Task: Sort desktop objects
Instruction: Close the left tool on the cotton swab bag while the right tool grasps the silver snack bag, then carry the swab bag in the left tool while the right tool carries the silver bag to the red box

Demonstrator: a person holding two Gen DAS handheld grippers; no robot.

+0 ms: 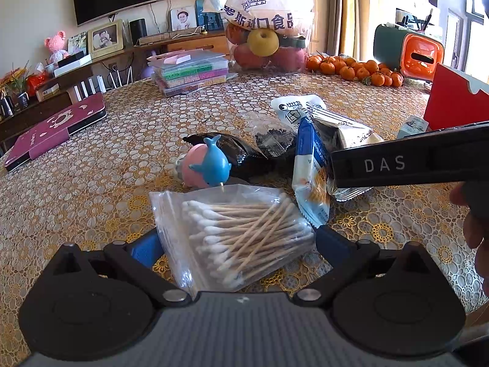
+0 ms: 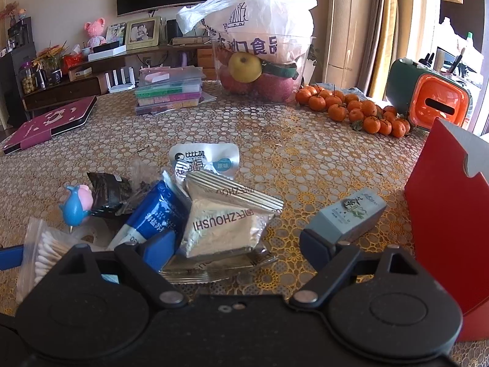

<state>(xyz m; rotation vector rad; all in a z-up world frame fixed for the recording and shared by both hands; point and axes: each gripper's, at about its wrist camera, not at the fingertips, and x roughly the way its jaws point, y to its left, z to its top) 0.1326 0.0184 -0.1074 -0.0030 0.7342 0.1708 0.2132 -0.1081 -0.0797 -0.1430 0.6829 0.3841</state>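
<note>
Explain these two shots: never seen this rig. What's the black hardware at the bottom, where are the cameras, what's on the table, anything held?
No robot here: a person carries a two-finger gripper in each hand, each with a fisheye camera looking along its fingers. The black hardware at the bottom of each picture is that gripper's own body.

Left wrist view: the left gripper is open, its blue fingers either side of a swab bag lying on the table. The black bar marked DAS is the right gripper seen from the side.

Right wrist view: the right gripper is open over a silver packet, holding nothing.

Also there: a whale toy, a blue packet, a small box, a red box, tangerines and a fruit bowl.
</note>
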